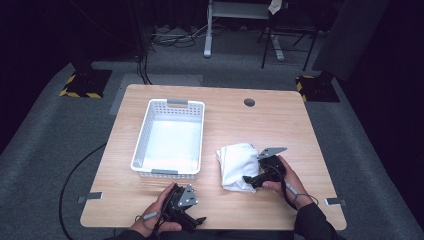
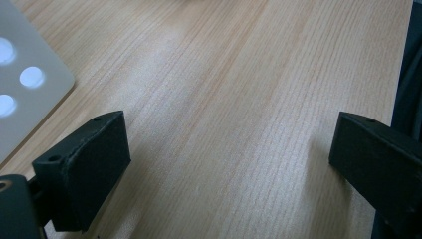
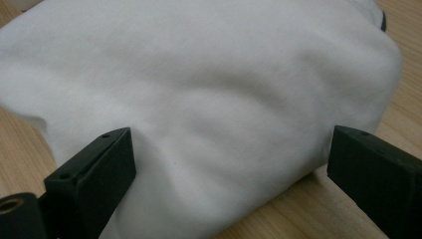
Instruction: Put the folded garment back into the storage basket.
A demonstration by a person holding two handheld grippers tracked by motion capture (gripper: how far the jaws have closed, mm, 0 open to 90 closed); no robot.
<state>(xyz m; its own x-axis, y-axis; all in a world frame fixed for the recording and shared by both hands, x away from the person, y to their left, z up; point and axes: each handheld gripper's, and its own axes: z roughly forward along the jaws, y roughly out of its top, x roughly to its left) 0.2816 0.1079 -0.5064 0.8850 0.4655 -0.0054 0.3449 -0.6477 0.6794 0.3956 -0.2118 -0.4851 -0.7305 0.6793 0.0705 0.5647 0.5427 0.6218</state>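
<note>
A folded white cloth (image 1: 236,164) lies on the wooden table (image 1: 280,125), right of a white perforated basket (image 1: 170,137). My right gripper (image 1: 248,179) is at the cloth's near right edge, open, its jaws straddling the cloth (image 3: 224,109) without closing on it. My left gripper (image 1: 197,220) rests low near the table's front edge, below the basket, open over bare wood (image 2: 234,124), with a corner of the basket (image 2: 25,84) at its left.
The basket is empty. A round cable hole (image 1: 249,102) sits at the table's far edge. Dark floor, equipment stands and cables lie beyond the table.
</note>
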